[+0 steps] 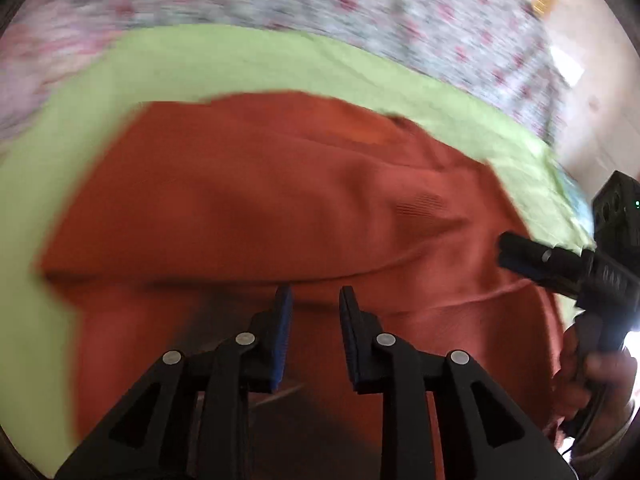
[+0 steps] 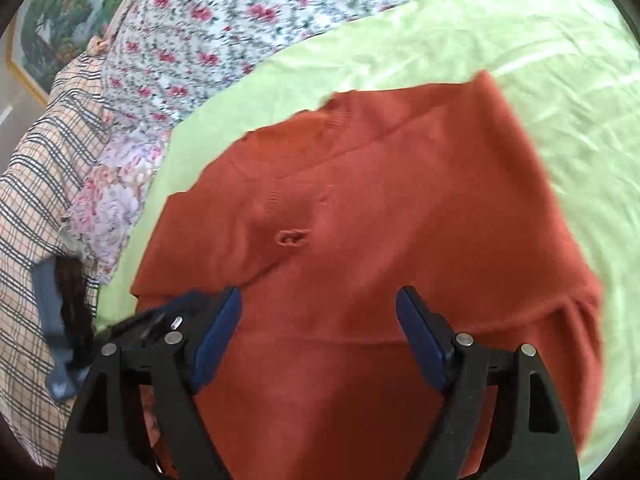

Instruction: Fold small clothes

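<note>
Fingers [image 2: 218,332] spread wide over sweater [image 2: 380,200]

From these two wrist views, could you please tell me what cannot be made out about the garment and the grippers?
- Orange garment: its near part is cut off by the bottom edge and hidden behind the gripper bodies in both views.
- Its far edge is smeared by motion blur in the left wrist view.
- Right gripper: open here; in the left wrist view its fingers are side-on, so no gap shows.
- Green sheet: mostly covered by the garment.
</note>
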